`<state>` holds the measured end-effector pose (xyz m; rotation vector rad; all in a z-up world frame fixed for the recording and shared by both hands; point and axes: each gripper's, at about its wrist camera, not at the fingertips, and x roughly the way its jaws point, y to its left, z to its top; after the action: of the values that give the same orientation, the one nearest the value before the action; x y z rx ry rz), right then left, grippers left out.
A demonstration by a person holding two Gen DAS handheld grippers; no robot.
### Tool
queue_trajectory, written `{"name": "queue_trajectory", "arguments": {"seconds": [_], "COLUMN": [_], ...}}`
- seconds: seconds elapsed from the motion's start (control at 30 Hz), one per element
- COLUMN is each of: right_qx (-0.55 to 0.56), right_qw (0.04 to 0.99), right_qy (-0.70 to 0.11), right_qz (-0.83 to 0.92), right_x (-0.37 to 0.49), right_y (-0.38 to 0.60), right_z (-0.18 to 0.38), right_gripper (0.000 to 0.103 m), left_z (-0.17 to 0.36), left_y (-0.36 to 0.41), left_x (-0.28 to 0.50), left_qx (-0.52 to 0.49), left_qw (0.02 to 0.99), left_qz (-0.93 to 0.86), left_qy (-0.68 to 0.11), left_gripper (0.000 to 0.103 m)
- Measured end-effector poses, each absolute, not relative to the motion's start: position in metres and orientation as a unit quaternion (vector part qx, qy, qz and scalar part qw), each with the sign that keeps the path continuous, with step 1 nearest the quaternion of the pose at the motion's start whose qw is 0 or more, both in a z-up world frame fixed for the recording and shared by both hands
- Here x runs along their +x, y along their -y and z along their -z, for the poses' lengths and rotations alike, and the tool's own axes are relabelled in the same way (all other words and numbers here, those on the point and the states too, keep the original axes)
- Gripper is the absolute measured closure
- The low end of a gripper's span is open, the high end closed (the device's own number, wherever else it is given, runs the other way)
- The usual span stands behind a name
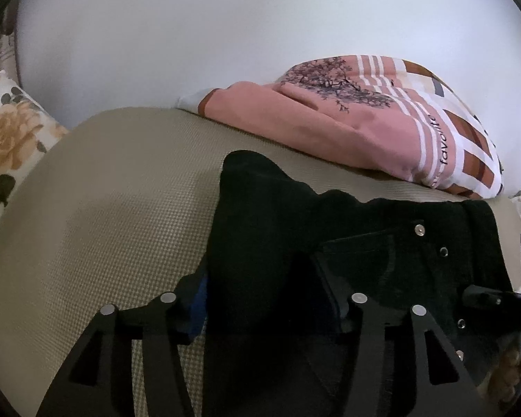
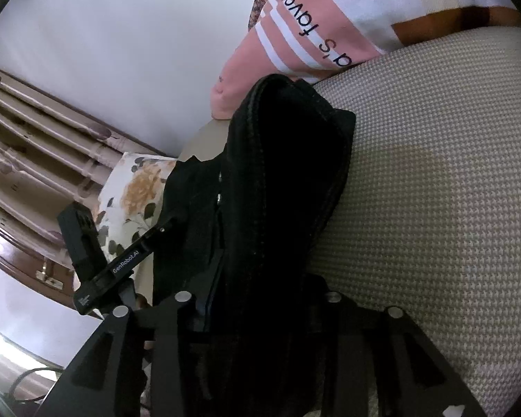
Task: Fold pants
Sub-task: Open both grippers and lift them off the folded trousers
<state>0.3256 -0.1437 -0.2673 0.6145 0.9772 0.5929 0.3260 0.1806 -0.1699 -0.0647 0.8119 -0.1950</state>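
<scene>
Pants (image 1: 278,243) of black denim, riveted at the pocket, are bunched between the two grippers over the beige woven bed cover (image 1: 104,208), and every other thing in the room can be placed from that dark heap. Nearest on its one side, the left gripper (image 1: 264,299) has its black fingers spread wide around a thick fold, the cloth filling the gap; whether the pads truly pinch it I cannot tell. On the other side the right gripper (image 2: 257,299) is clamped on a seamed edge, probably the waistband, which rises as a ridge away from its fingers.

I'd judge the step in hand to be carrying one half over the other. To do it well, both holds should travel together at the same height, keeping the band taut between them so the seams meet, and the fabric should be laid down flat before either hand lets go; heavy denim slumps and drags otherwise.

Just beyond the pants lies a pink striped pillow with a tree print (image 1: 382,121), near enough to catch a swinging leg. Further off, past the cover's edge, sits a white cushion with yellow roses (image 1: 7,132).
</scene>
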Motion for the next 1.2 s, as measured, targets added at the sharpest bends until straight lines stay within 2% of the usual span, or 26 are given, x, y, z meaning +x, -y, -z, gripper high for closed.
{"name": "queue_trajectory", "arguments": {"seconds": [0.17,0.27,0.3,0.4,0.5,0.8,1.2], "right_qx": [0.28,0.265,0.254,0.21,0.181,0.1,0.035], "right_qw": [0.803,0.819,0.827,0.856,0.877,0.926,0.948], "right_qy": [-0.449,-0.44,-0.436,-0.421,-0.405,-0.341,-0.308], "right_qz": [-0.272,-0.255,-0.247,-0.215,-0.184,-0.128,-0.071], "right_x": [0.324,0.318,0.316,0.308,0.302,0.279,0.265], "right_y": [0.141,0.136,0.134,0.123,0.118,0.108,0.093], "right_z": [0.265,0.26,0.258,0.25,0.245,0.226,0.215], "right_gripper": [0.067,0.064,0.061,0.053,0.043,0.011,0.001], "left_z": [0.172,0.173,0.173,0.169,0.164,0.161,0.157], "left_y": [-0.185,-0.187,-0.187,-0.187,-0.187,-0.184,-0.173], "left_x": [0.323,0.322,0.321,0.315,0.309,0.305,0.299], "left_qx": [-0.044,-0.05,-0.05,-0.046,-0.039,-0.023,0.013], "left_qw": [0.917,0.919,0.921,0.93,0.94,0.947,0.955], "left_qz": [0.086,0.079,0.071,0.057,0.04,0.028,0.011], "left_qy": [-0.386,-0.383,-0.381,-0.361,-0.338,-0.319,-0.297], "left_gripper": [0.037,0.026,0.021,0.019,0.008,0.008,0.006]}}
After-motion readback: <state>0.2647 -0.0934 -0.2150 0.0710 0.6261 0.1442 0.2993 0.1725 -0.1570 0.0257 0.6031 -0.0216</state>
